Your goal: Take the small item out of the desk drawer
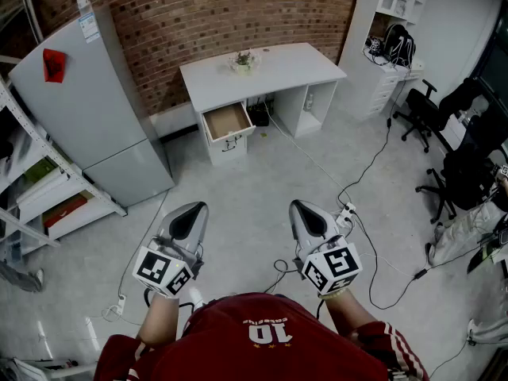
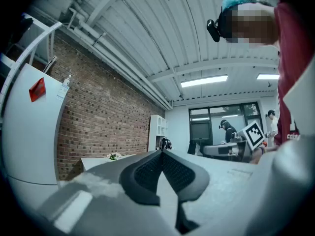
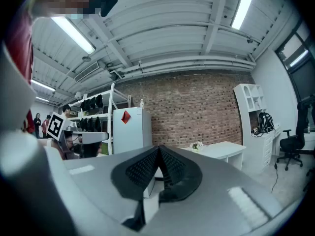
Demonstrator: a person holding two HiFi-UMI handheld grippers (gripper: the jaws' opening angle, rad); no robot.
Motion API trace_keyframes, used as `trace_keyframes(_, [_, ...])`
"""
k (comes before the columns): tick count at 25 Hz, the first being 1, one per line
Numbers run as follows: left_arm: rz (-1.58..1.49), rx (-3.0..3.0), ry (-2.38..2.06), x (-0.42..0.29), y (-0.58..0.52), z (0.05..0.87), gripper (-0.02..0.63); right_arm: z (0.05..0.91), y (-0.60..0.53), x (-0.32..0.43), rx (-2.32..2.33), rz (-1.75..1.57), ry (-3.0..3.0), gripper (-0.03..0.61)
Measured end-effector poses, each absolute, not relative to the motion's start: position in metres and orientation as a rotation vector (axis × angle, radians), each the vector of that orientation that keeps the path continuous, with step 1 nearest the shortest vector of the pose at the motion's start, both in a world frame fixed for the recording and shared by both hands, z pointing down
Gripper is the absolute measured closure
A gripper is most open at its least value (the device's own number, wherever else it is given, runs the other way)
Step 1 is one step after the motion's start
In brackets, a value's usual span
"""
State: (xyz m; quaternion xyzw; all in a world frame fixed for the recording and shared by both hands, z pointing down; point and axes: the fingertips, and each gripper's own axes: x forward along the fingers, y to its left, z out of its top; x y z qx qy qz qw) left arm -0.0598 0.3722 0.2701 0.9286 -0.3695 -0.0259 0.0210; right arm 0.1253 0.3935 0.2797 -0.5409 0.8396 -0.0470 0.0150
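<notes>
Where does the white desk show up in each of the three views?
Head view: the desk is at top centre, against the brick wall.
Left gripper view: the desk is low on the left, far off.
Right gripper view: the desk is just right of centre.
Shared landmark: the brick wall behind it.

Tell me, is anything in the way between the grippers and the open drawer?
Nothing visible: only bare floor lies between the left gripper, the right gripper and the open drawer. A cable trails off to the right.
</notes>
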Motion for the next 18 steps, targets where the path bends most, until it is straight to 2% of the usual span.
trace_keyframes(18, [0.027, 2.889, -1.160, 0.000, 0.393, 0.285, 0.611, 0.284, 0.400, 0.176, -1.532, -0.177, 2.601, 0.588])
